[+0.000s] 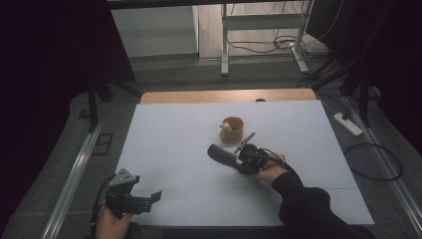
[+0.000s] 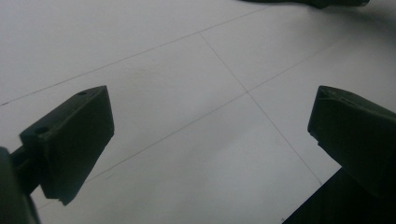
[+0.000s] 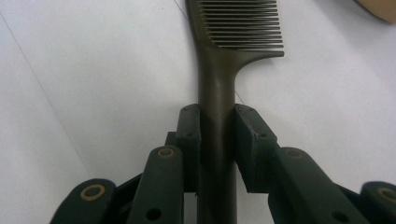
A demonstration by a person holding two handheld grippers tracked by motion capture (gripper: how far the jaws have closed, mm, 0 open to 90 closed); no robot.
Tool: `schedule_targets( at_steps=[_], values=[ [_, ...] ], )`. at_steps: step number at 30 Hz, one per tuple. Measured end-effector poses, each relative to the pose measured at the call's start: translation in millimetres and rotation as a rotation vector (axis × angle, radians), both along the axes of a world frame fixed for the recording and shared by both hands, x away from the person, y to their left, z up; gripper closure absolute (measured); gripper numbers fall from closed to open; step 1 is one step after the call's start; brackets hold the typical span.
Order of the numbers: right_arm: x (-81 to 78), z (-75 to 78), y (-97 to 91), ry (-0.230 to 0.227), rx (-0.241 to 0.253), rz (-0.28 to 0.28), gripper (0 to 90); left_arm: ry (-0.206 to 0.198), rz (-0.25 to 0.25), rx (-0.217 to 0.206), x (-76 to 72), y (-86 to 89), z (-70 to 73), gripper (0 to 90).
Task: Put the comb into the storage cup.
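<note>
A dark comb (image 1: 219,153) lies on the white table top (image 1: 169,139), right of centre. My right gripper (image 1: 240,160) is shut on its handle from the near right. In the right gripper view both pads press the comb's handle (image 3: 217,84) from the sides, and its teeth point right. My right gripper (image 3: 217,135) lies low over the table. My left gripper (image 1: 155,197) stands open near the front left edge with nothing between its fingers. In the left gripper view my left gripper (image 2: 210,135) has bare white table between its wide-apart jaws.
A small round wooden cup (image 1: 232,129) with a pale thing inside stands just beyond the comb, and its rim (image 3: 380,9) shows in a corner of the right gripper view. A wooden strip (image 1: 224,95) runs along the far edge. Cables and table legs lie on the floor behind.
</note>
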State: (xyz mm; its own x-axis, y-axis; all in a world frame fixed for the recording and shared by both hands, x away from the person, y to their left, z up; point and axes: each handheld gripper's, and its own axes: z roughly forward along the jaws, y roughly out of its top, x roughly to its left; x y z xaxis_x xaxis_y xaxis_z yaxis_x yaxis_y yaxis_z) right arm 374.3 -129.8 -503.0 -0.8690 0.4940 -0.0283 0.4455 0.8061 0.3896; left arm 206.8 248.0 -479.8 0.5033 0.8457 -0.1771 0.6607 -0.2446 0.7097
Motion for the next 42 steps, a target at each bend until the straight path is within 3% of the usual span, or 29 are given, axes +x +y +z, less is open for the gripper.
schedule_targets(
  at_steps=[12, 26, 31, 39, 42],
  values=[
    [-6.3, 1.2, 1.1, -0.008, 0.015, 0.03, 72.7, -0.025, -0.005, -0.015, -2.9, 0.6, 1.9, 0.0],
    [-14.1, 13.8, -3.9, -0.028, 0.081, 0.049, 72.6, -0.07, -0.034, -0.036, -4.3, 0.9, 3.2, 0.0],
    [-16.8, 17.4, -6.2, -0.036, 0.096, 0.059, 72.6, -0.068, -0.042, -0.041, -3.6, 0.8, 2.5, 0.0],
    [-22.9, 22.0, -11.8, -0.052, 0.129, 0.075, 72.7, -0.077, -0.023, -0.034, -3.8, 0.1, 4.5, 0.0],
    [-25.5, 24.6, -14.9, -0.063, 0.141, 0.072, 72.7, -0.078, -0.014, -0.051, -3.5, 0.6, 5.2, 0.0]
  ],
)
